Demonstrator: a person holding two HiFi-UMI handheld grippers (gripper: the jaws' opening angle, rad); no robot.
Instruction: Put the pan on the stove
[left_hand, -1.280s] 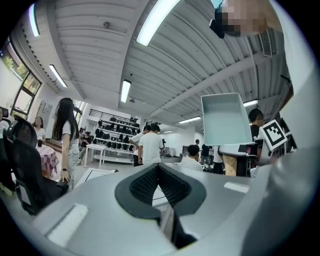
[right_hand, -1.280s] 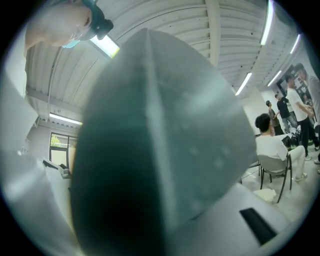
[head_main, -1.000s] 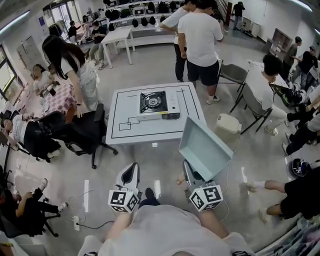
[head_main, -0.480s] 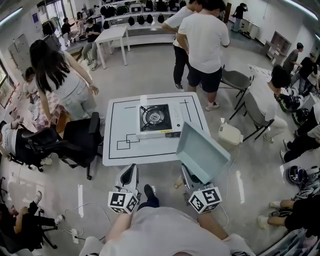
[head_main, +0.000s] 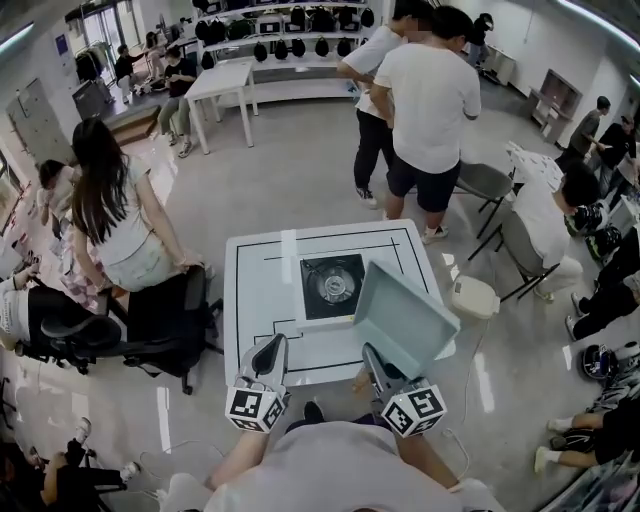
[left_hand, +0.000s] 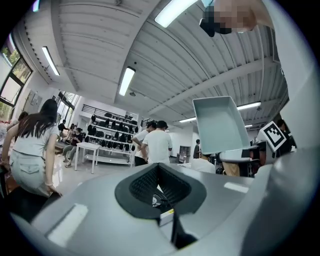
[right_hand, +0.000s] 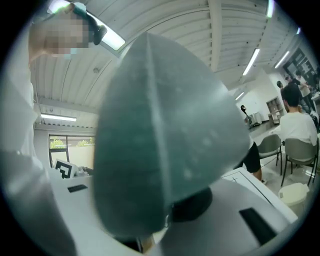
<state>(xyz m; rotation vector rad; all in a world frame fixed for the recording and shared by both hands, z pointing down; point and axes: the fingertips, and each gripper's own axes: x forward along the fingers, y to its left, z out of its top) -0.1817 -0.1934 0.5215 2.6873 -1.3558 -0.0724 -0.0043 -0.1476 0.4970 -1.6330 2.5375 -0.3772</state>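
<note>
A grey-blue square pan (head_main: 405, 318) is held tilted upward, my right gripper (head_main: 378, 362) shut on its near edge. It hangs over the front right part of the white table (head_main: 262, 300), its left corner close to the portable stove (head_main: 333, 285) with a black burner at the table's middle. The pan's underside (right_hand: 165, 140) fills the right gripper view and hides the right gripper (right_hand: 170, 215) tips. My left gripper (head_main: 266, 358) hovers by the table's front edge, jaws shut and empty. In the left gripper view the left gripper (left_hand: 159, 175) points upward, and the pan (left_hand: 220, 125) shows at right.
A person leans on a black office chair (head_main: 165, 320) left of the table. Two people (head_main: 430, 100) stand beyond it, next to a folding chair (head_main: 485, 185). A white bin (head_main: 473, 297) sits right of the table. Seated people line the right and left edges.
I have come closer to the table; it and the stove now lie just ahead of the grippers. The pan now overlaps the table's right front part. Both grippers keep their poses.
</note>
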